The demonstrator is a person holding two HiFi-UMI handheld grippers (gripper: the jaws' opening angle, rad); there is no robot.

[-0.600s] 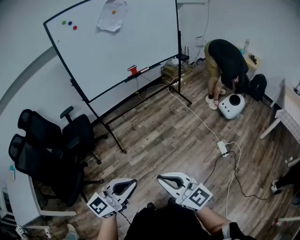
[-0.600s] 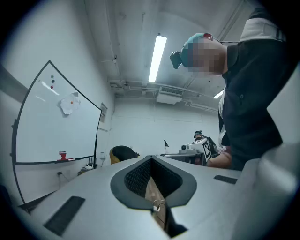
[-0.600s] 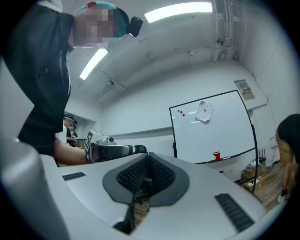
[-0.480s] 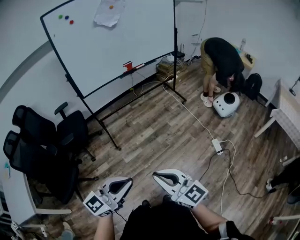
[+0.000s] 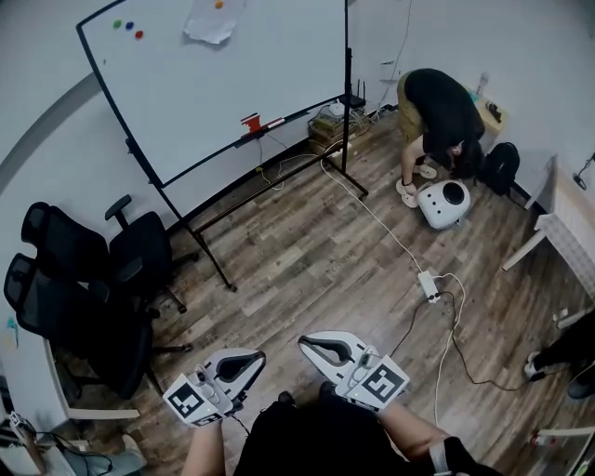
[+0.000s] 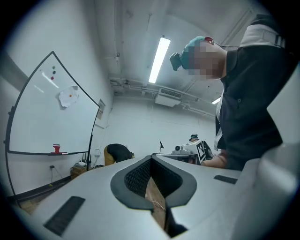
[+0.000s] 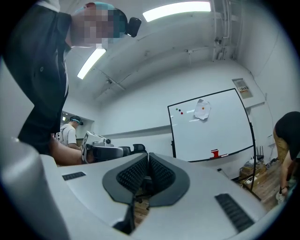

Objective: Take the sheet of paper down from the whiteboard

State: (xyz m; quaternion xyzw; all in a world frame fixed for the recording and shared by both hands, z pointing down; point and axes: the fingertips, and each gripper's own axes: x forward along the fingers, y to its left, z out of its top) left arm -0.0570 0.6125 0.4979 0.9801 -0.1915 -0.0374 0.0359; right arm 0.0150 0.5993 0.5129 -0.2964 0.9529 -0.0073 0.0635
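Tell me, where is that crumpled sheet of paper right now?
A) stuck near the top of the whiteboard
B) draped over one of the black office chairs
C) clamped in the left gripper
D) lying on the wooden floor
A: the sheet of paper hangs high on the whiteboard, with an orange magnet on it.

The left gripper (image 5: 253,361) and the right gripper (image 5: 307,344) are held low in front of the body, side by side and a little apart, their tips angled in toward each other. Both pairs of jaws are pressed together with nothing between them. The left forearm (image 5: 206,451) and right forearm (image 5: 414,435) reach forward from the bottom edge of the head view. Each marker cube (image 5: 189,402) faces up toward the head
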